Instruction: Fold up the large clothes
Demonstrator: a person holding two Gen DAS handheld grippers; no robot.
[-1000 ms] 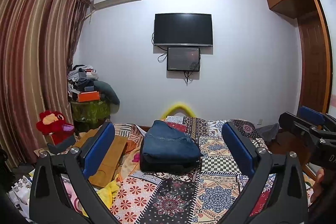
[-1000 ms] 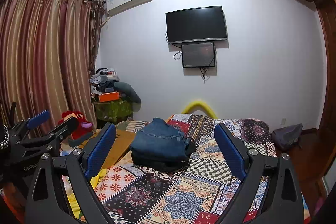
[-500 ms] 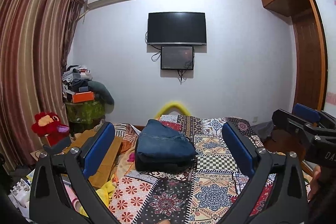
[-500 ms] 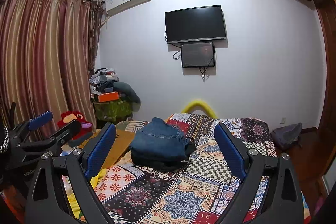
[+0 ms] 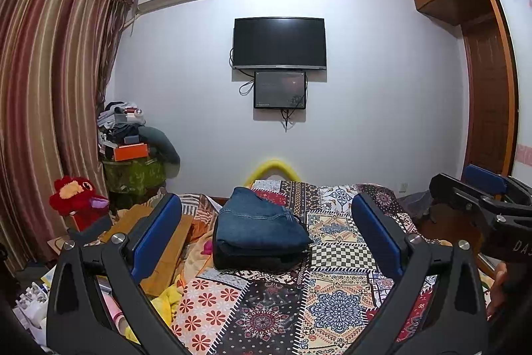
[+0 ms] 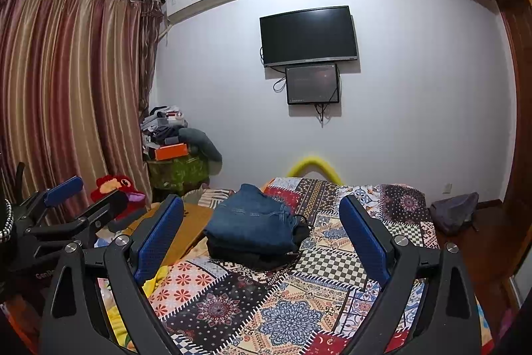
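Observation:
A folded pair of blue jeans (image 5: 259,223) lies on top of a folded dark garment (image 5: 256,257) on the patchwork bedspread (image 5: 332,305), toward the far left of the bed. In the right wrist view the same jeans (image 6: 252,220) top the dark garment (image 6: 252,255). My left gripper (image 5: 266,235) is held above the near part of the bed, open and empty, well short of the stack. My right gripper (image 6: 261,237) is likewise open with nothing between its blue pads. Each gripper shows at the edge of the other's view.
A red plush toy (image 5: 78,193), a cluttered green stand (image 5: 134,173) and striped curtains (image 5: 43,108) line the left side. Yellow and orange cloth (image 5: 166,295) lies beside the bed's left edge. A grey bag (image 6: 455,210) sits on the floor at right, near a wooden wardrobe (image 5: 482,72).
The left gripper's view has tilted up and turned slightly, so the stack sits more central and the room shifts. The right gripper has barely moved. Both stay open.

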